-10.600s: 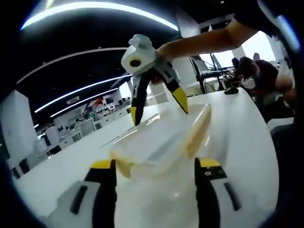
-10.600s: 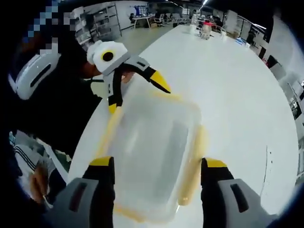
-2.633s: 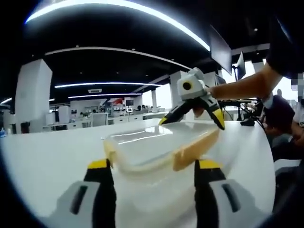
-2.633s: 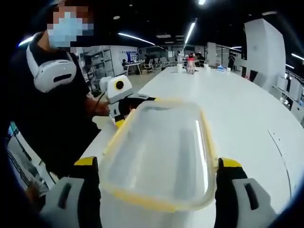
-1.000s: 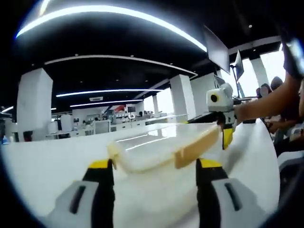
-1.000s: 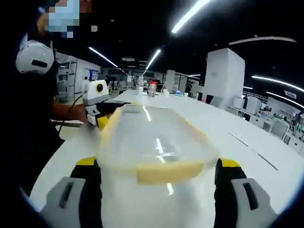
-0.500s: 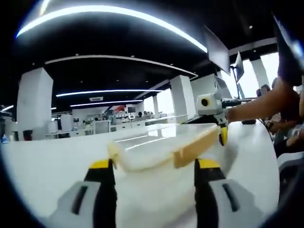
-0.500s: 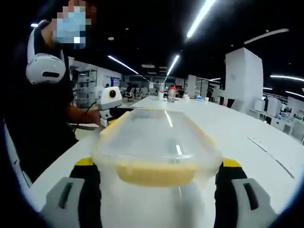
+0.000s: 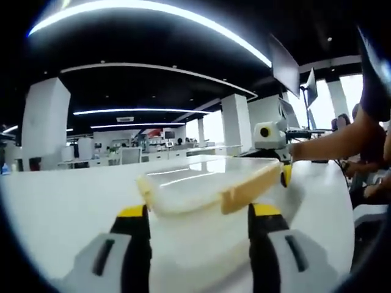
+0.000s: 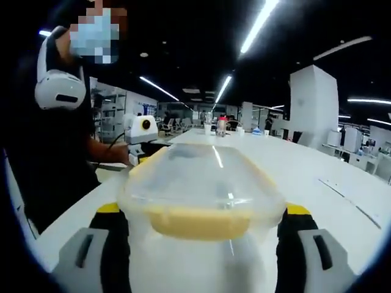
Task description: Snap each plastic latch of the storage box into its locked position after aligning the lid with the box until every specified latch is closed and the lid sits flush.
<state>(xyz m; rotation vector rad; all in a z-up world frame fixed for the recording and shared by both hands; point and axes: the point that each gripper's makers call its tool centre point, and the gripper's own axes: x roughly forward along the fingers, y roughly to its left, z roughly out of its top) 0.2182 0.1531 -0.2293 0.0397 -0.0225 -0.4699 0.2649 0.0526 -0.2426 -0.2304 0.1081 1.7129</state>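
Left gripper [image 9: 195, 213]: 2 yellow-tipped jaws spread wide, nothing between them, sitting low just short of the near end of 1 clear storage box [image 9: 201, 189] w/ yellow-trimmed lid [image 9: 195, 182] on it. Box sits on the white table [image 9: 55, 201]. From this side 2 yellow latches show: 1 long flap [image 9: 250, 186] on the right edge, sticking out at an angle, and 1 smaller tab [image 9: 145, 190] at the near-left corner. Can't tell if either is snapped. Right gripper [image 10: 204, 217]: jaws also wide apart, gripping nothing, one each side of the box's near end w/o clear contact; box [image 10: 201, 183] straight ahead, 1 broad yellow latch [image 10: 201, 223] facing the cam, hanging under the lid rim. Each gripper shows in the other's view at the far end of the box: right one [image 9: 278, 155] near the far-right corner, held by 1 bare forearm [image 9: 330, 137]; left one [image 10: 143, 143] at the far-left. 1 person [image 10: 55, 122] in dark top w/ white headset [image 10: 58, 88] round the neck stands at the table edge. Far down the table a few small items [image 10: 221, 124], too small to count.
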